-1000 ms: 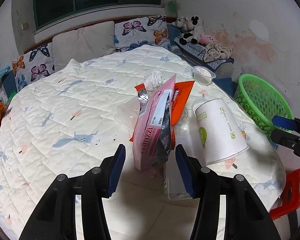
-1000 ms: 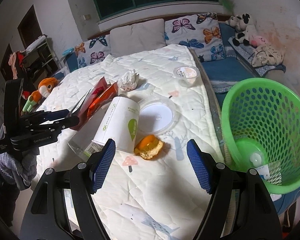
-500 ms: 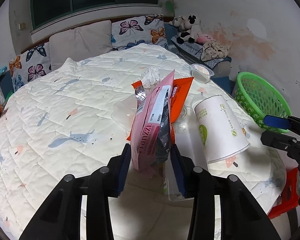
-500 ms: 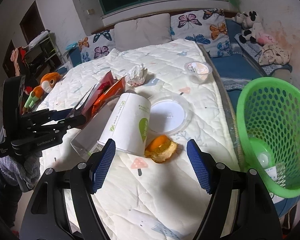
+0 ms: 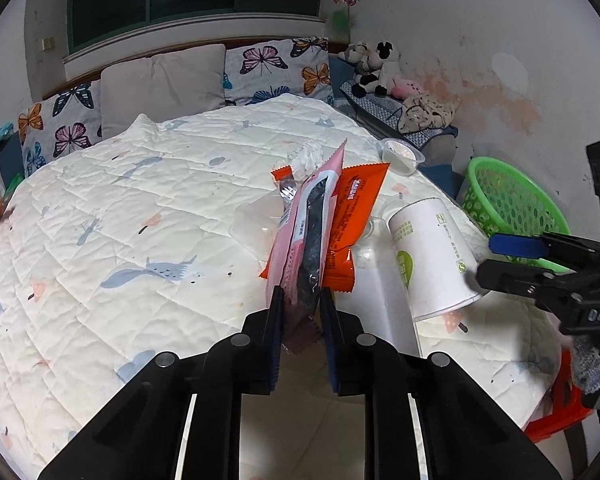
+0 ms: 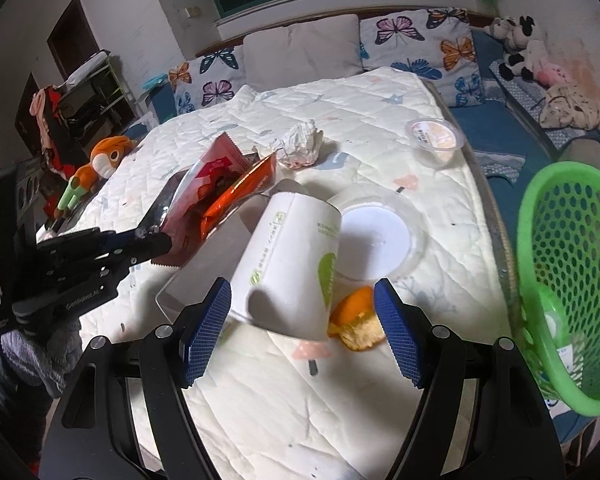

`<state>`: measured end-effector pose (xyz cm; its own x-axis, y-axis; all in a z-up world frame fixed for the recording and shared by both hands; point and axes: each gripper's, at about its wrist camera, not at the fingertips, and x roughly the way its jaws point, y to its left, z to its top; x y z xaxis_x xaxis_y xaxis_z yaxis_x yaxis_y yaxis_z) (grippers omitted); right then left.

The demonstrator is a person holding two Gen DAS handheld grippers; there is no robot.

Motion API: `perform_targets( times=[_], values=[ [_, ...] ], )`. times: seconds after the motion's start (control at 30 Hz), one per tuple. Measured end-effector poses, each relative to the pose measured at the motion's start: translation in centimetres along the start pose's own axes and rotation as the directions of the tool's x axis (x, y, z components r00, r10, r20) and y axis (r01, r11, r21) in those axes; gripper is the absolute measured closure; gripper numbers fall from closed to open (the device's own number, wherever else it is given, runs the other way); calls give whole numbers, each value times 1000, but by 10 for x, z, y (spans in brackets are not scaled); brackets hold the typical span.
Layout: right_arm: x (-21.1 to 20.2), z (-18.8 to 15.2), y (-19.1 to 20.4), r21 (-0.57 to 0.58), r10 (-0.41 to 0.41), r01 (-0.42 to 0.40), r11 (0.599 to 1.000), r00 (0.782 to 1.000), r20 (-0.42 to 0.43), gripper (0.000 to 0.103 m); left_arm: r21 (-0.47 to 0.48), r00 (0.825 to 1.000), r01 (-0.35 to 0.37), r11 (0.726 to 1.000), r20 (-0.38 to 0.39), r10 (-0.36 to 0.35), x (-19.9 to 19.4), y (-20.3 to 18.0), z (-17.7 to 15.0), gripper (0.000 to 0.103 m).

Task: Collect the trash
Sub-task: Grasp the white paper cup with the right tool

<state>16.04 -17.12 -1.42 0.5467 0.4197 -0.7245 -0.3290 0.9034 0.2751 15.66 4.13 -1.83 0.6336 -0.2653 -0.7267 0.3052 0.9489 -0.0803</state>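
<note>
In the left wrist view the left gripper (image 5: 300, 300) is pinched on the lower edge of the pink snack wrapper (image 5: 306, 232), which stands upright between its blue pads; the orange wrapper (image 5: 354, 220) sits just behind and to the right, and I cannot tell whether it is caught in the same pinch. The white paper cup (image 5: 428, 256) lies tilted on its side to the right, on the near right part of the quilted bed (image 5: 120, 220), with the green basket (image 5: 512, 200) beyond the bed's right edge. To do this step well, the grip should stay low and firm on the thin foil, and the lift should go straight up before swinging right, so the wrapper does not drag the cup or the clear plastic tub (image 5: 256, 226) beside it. In the right wrist view the right gripper (image 6: 302, 336) is spread wide, its blue pads on either side of the paper cup (image 6: 288, 268), the left pad just beside the cup wall and the right pad well apart, near the orange peel (image 6: 356, 322). The cup looks light and easy to crush, so a gentle squeeze across its middle seems best. The clear lid (image 6: 376, 236) lies just beyond it, crumpled tissue (image 6: 300, 144) and a small yogurt cup (image 6: 434, 140) farther off, and the green basket (image 6: 560, 272) waits at the right edge, the likely drop point.
</note>
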Motion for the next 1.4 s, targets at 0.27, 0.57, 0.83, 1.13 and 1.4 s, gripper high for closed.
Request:
perform_targets(
  times=[0.27, 0.57, 0.83, 1.13, 1.4],
  values=[
    [22, 17, -6, 71, 47, -45, 996, 998, -38, 29, -20, 1000, 8, 1000, 24, -8, -14, 6, -2, 85],
    [44, 25, -15, 132, 58, -49, 990, 996, -70, 30, -16, 999, 12, 1000, 52, -12, -28, 3, -1, 85],
    [47, 24, -16, 148, 97, -84, 985, 992, -80, 41, -8, 998, 16, 1000, 67, -15, -34, -1, 2, 85],
    [26, 18, -15, 138, 102, -96, 986, 994, -37, 42, -5, 996, 30, 1000, 82, -29, -42, -9, 4, 85],
    [-9, 8, -17, 134, 106, -109, 985, 994, 25, 42, 8, 994, 56, 998, 97, -57, -50, -23, 9, 85]
  ],
)
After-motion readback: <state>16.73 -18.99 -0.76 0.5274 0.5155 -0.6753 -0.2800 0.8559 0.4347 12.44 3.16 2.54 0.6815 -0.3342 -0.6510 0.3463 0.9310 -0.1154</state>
